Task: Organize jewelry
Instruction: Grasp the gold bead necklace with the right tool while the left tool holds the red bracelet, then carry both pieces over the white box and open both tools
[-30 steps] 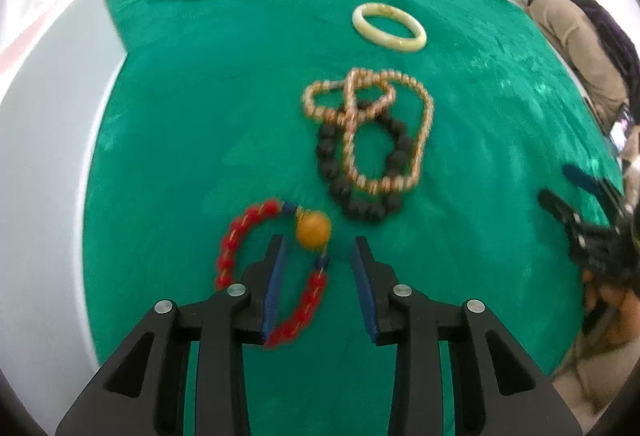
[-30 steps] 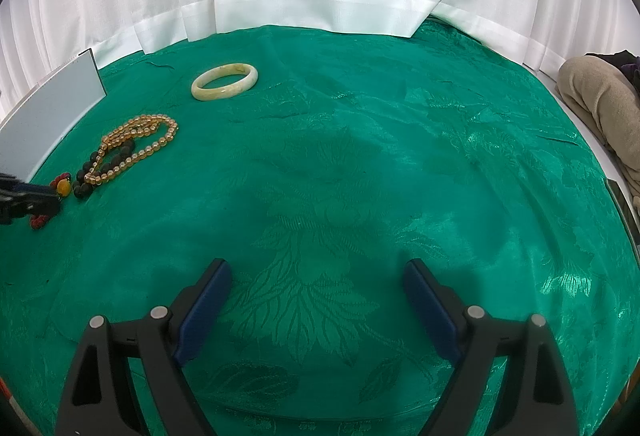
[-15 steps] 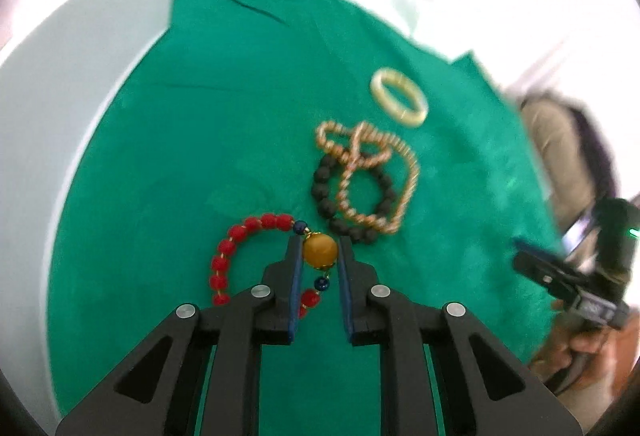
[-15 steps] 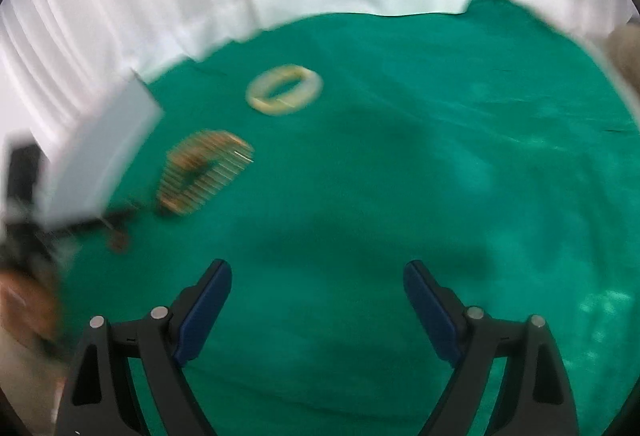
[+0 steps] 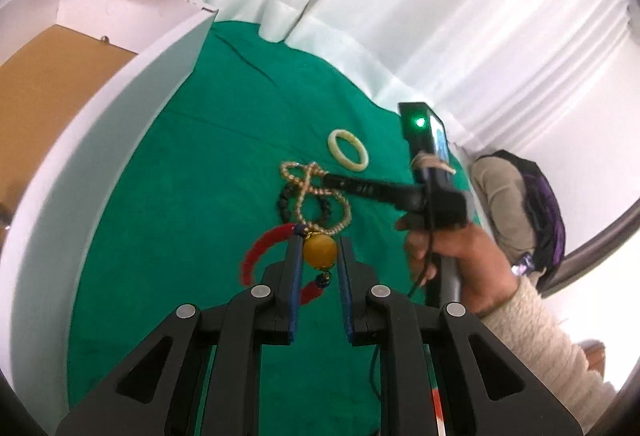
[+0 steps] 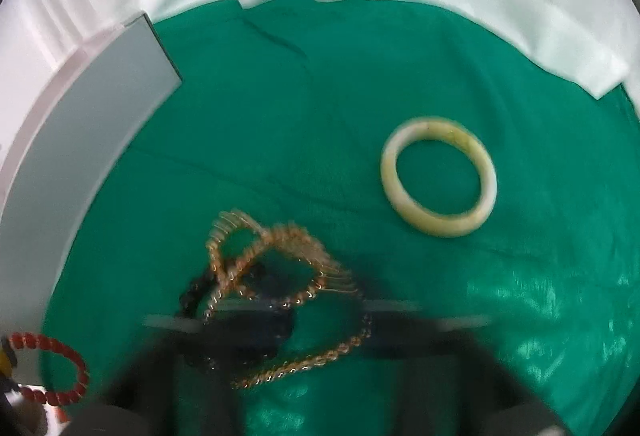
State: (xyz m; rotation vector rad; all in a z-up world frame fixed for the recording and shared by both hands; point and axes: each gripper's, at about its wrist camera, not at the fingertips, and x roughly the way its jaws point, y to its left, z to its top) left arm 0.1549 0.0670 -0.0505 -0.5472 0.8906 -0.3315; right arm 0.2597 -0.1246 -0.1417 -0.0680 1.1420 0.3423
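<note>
Left wrist view. My left gripper (image 5: 319, 256) is clenched on the red bead bracelet (image 5: 262, 250), with the pads pressing either side of its large amber bead (image 5: 319, 253). The red loop curves away to the left and passes under my left finger, and its beads are smeared by motion. I cannot tell whether the loop is clear of the green cloth (image 5: 208, 163). A small dark bead (image 5: 322, 278) hangs just below the amber one.

Just beyond my fingertips the gold bead necklace (image 5: 320, 213) lies in a twisted figure of eight across the black bead bracelet (image 5: 285, 201). The pale jade bangle (image 5: 347, 155) lies flat on the cloth further back, apart from both. A white box (image 5: 120, 123) with a brown interior stands along the left edge of the cloth, and white curtains (image 5: 460, 15) hang behind it.

My right gripper (image 5: 327, 179) reaches in from the right, carried by my right hand (image 5: 452, 256) in a cream knitted sleeve (image 5: 548, 336). Its jaws have just been closing and are now drawn together. The tips are at the upper crossing of the gold necklace, but I cannot tell whether a strand is pinched between them.

Right wrist view. My own fingers are a dark blur over the necklace and the black beads. The bangle lies sharp to the upper right, and the red bracelet shows at the lower left edge
</note>
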